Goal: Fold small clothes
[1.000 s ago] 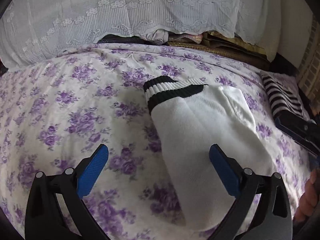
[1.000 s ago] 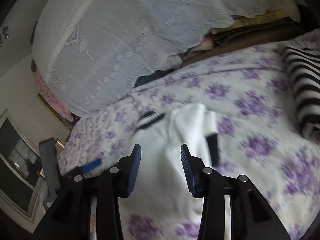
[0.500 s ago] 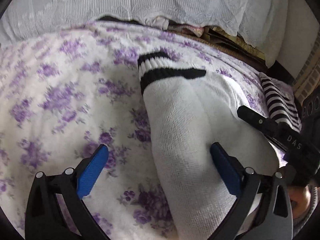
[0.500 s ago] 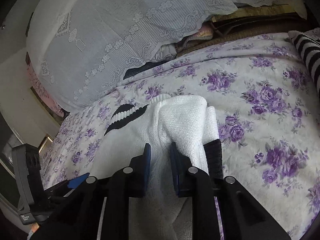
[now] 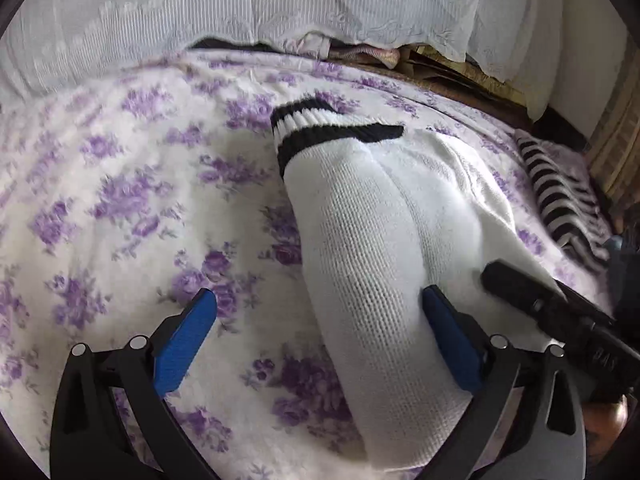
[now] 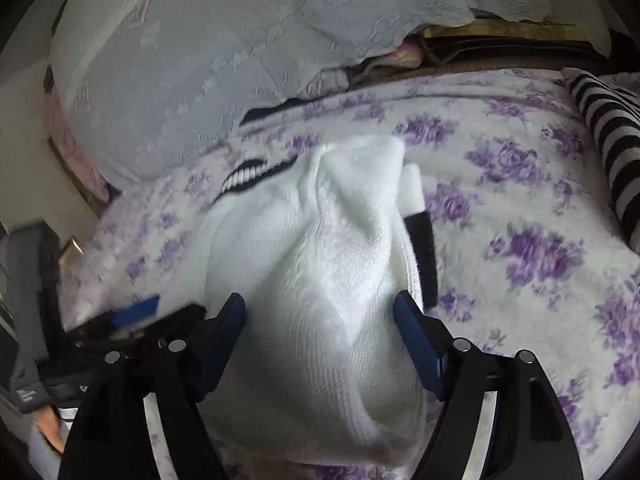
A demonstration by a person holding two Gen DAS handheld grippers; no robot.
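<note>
A white knitted sock point(image 5: 360, 240) with black cuff stripes lies lengthwise on the purple-flowered bedspread point(image 5: 120, 200). My left gripper point(image 5: 320, 328) is open just above it. The sock's near end runs between its blue pads point(image 5: 184, 344), close against the right one. In the right wrist view the sock point(image 6: 320, 260) is bunched into a raised fold, with a black band along its right edge. My right gripper point(image 6: 320, 320) straddles that fold. Its jaws are opening and the pads stand off the cloth. The right gripper point(image 5: 560, 316) also shows in the left wrist view, resting beside the sock.
A black-and-white striped cloth point(image 5: 560, 200) point(image 6: 612, 140) lies at the bed's right side. A white lace cover point(image 5: 280, 12) point(image 6: 200, 80) drapes over stacked things behind the bed. A person's hand point(image 5: 604, 420) holds the right gripper. The left gripper point(image 6: 132, 312) appears at the left.
The right gripper's jaws, nearly shut on the sock's fold half a second ago, now stand wide. Both grippers have sunk closer to the bed, and the right one has slid in along the sock.
</note>
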